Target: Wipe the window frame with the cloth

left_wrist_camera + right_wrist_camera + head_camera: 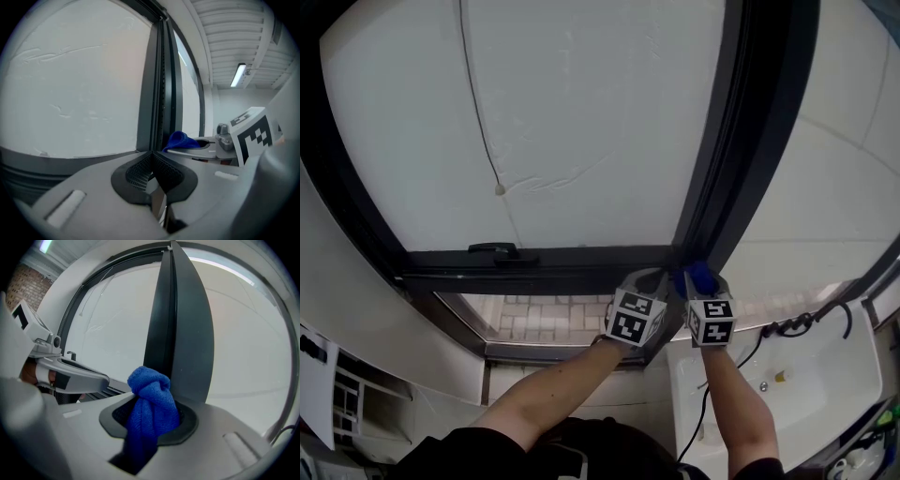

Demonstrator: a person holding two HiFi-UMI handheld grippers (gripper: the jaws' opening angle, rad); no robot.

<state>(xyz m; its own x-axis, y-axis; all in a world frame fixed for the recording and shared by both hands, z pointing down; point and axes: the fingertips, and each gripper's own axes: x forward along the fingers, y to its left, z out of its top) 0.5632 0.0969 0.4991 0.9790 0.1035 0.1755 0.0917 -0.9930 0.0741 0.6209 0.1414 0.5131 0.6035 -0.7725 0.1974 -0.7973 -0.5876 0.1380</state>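
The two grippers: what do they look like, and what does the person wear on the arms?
The left gripper and the right gripper have smooth grey bodies with black ribbed pads at the jaws. Each carries a white cube with black square markers. The forearms are bare, with no sleeves in view; the person's top is dark.

The grey left gripper point(152, 157) had its black meshed jaws pressed together with nothing between them, pointing at the dark upright window frame point(157, 93). Just right of it, a crumpled blue cloth point(180, 139) sat at the right gripper point(197, 143) tip. A frosted white pane point(75, 84) filled the left.
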